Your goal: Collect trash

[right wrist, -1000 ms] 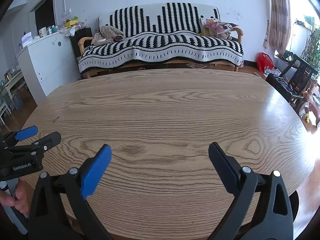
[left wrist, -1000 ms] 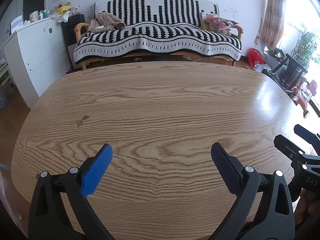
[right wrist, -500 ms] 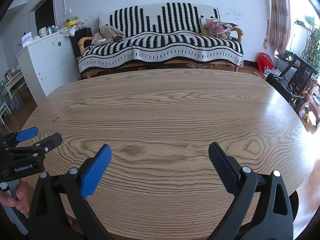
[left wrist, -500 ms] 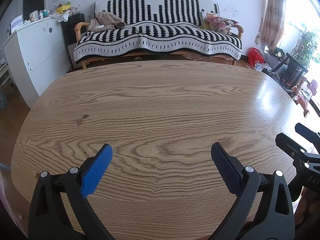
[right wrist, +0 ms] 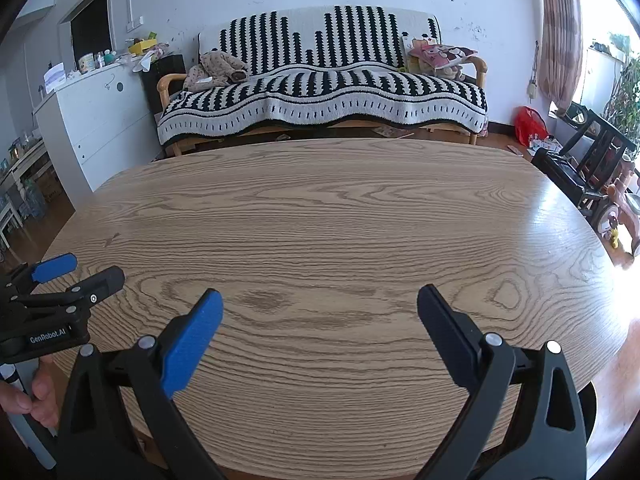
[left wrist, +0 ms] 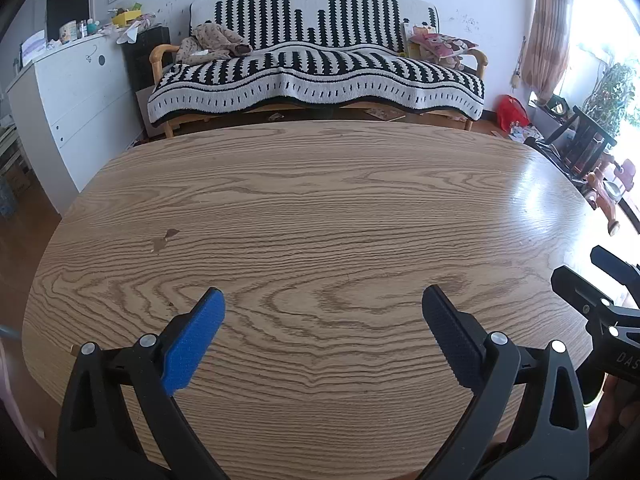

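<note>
Left wrist view: the left gripper [left wrist: 323, 312] hung low over the near edge of the oval wooden tabletop [left wrist: 320, 200]. Its fingers [left wrist: 194, 338] were spread wide and held nothing. No trash lay on the wood; the only blemish was a small dark mark [left wrist: 165, 239] left of centre, possibly a chip or a stain, which the view does not settle. The right gripper [left wrist: 596, 276] entered at the right edge, just beside the left one. Loose litter [left wrist: 520, 130] lay on the floor near a red bag [left wrist: 512, 113], well beyond the far right end of the tabletop.

Right wrist view: the right gripper [right wrist: 318, 310] pointed across the same tabletop [right wrist: 340, 208] toward the striped sofa [right wrist: 320, 80]. Its fingers [right wrist: 192, 338] were likewise fully spread and empty. The left gripper [right wrist: 76, 270] showed at the lower left, with a hand [right wrist: 34, 396] on its handle.

Procedure, as a judgement: the step in hand appeared to be locating a target. Keep both sets of fingers open, sweep the cameras toward the floor at the right, choose one item, and approach with the fingers straddling it before closing.
</note>
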Demonstrator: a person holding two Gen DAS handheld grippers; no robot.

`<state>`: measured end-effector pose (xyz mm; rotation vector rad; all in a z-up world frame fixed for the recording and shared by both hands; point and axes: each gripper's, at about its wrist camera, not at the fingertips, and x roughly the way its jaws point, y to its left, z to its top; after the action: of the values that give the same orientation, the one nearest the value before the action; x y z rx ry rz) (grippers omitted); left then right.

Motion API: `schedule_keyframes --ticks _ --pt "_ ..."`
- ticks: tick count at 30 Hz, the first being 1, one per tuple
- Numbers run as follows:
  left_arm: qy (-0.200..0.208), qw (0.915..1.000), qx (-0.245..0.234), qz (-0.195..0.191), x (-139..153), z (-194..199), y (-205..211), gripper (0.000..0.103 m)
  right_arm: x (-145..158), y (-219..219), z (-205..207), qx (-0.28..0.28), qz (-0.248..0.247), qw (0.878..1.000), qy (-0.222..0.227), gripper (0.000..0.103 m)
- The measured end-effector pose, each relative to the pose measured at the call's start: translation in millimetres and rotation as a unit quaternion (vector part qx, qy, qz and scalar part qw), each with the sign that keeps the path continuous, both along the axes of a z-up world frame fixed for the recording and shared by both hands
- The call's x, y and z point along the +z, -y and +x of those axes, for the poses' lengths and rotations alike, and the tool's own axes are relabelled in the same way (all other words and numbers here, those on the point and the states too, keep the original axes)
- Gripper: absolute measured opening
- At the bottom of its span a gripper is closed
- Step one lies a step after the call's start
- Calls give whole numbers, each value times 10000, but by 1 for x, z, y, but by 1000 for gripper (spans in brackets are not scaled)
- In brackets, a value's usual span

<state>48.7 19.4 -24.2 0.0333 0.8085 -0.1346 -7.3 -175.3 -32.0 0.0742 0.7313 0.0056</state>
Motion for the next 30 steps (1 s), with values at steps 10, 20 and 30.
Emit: schedule_keyframes --ticks 10,20,30 --pt "-3 10000 -2 0 0 0 0 96 0 0 0 2 -5 10000 2 94" --pt "-4 10000 5 1 0 -1 0 96 0 0 0 1 -6 10000 0 94" --pt "-10 10000 4 1 -1 -1 -1 96 0 0 0 3 -7 10000 3 94"
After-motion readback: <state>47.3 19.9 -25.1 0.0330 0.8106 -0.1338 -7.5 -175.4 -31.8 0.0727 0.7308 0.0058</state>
